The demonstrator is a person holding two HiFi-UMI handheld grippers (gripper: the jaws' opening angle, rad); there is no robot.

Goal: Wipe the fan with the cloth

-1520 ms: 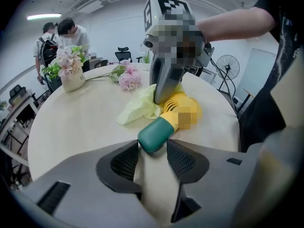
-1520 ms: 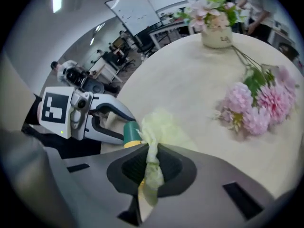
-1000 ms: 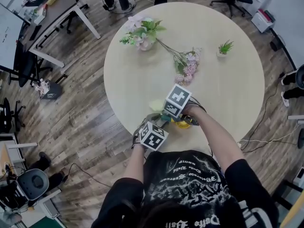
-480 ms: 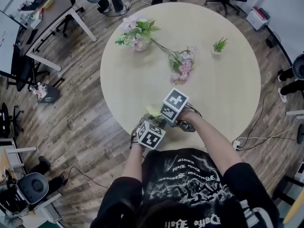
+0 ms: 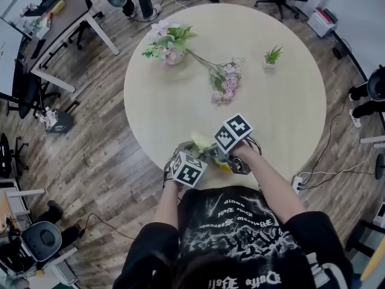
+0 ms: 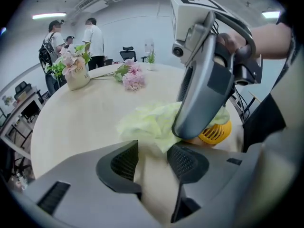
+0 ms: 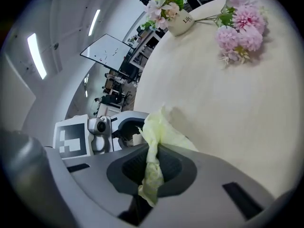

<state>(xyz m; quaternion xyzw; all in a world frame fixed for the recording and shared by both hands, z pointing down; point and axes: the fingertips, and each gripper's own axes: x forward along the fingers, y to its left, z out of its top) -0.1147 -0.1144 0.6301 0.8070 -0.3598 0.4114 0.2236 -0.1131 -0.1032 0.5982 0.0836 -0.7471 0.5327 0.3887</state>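
A small fan with a yellow grille (image 5: 227, 167) (image 6: 216, 133) lies near the front edge of the round table (image 5: 283, 107). My left gripper (image 5: 198, 160) (image 6: 151, 158) is shut on the fan's cream handle, which fills the gap between its pads. My right gripper (image 5: 209, 150) (image 7: 152, 148) is shut on a pale yellow-green cloth (image 5: 200, 141) (image 6: 147, 122) (image 7: 154, 132). The cloth lies bunched against the fan just beyond the left jaws. In the left gripper view the right gripper's grey body covers most of the fan.
A vase of flowers (image 5: 168, 44) stands at the back left, and a pink flower spray (image 5: 224, 83) lies mid-table. A small potted plant (image 5: 272, 56) sits at the back right. People stand beyond the table's far edge, with desks and office chairs around it.
My right gripper has rolled and shifted a little to the right with the cloth. The yellow grille shows again below it. The left gripper has kept still.
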